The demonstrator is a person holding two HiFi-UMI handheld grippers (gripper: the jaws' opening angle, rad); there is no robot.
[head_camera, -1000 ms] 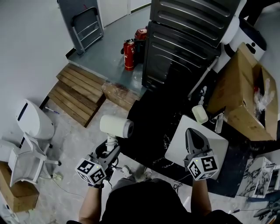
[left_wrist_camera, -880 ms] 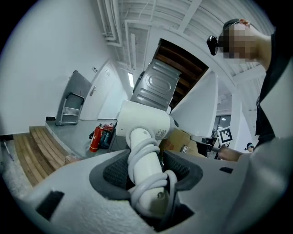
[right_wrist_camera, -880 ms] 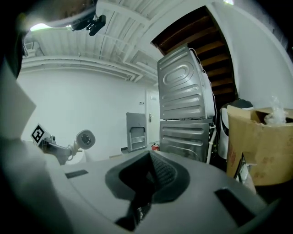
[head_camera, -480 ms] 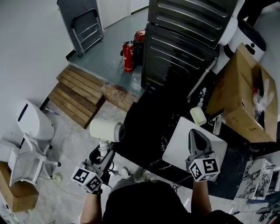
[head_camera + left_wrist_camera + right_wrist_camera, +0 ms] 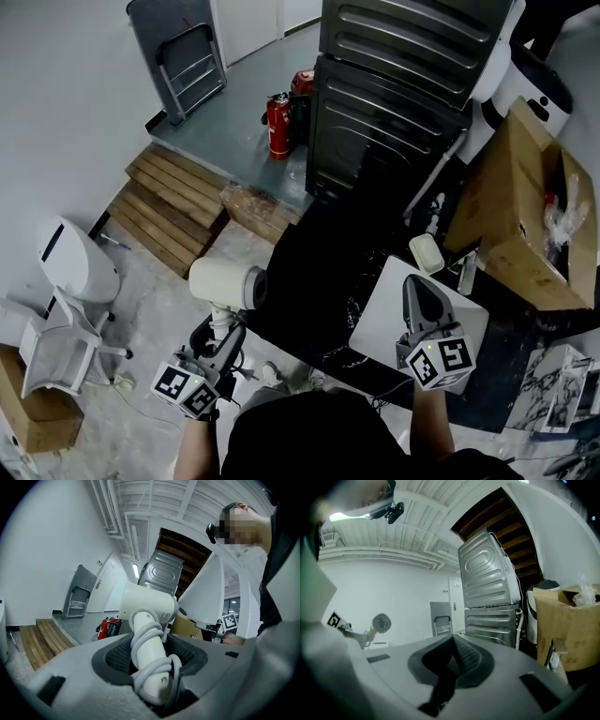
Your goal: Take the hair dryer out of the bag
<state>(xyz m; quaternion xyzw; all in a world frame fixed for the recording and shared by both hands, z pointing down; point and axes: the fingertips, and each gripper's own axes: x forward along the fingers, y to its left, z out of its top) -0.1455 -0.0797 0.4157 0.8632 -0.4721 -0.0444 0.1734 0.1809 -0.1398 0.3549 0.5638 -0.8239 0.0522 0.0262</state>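
Note:
The white hair dryer is out in the air to the left of the black table. My left gripper is shut on its handle, which has the white cord wound round it. In the left gripper view the handle sits between the pads and the dryer's head points up. A flat white bag lies on the table under my right gripper. That gripper is shut, and the right gripper view shows nothing white between its pads. The dryer shows small at that view's left.
Stacked grey appliances stand behind the table, with a red fire extinguisher beside them. An open cardboard box is at the right, and a small white case is near the bag. A wooden pallet and a white chair are on the floor at the left.
My left gripper has carried the hair dryer leftwards, away from the table's edge, and a little up. The right gripper has stayed over the bag.

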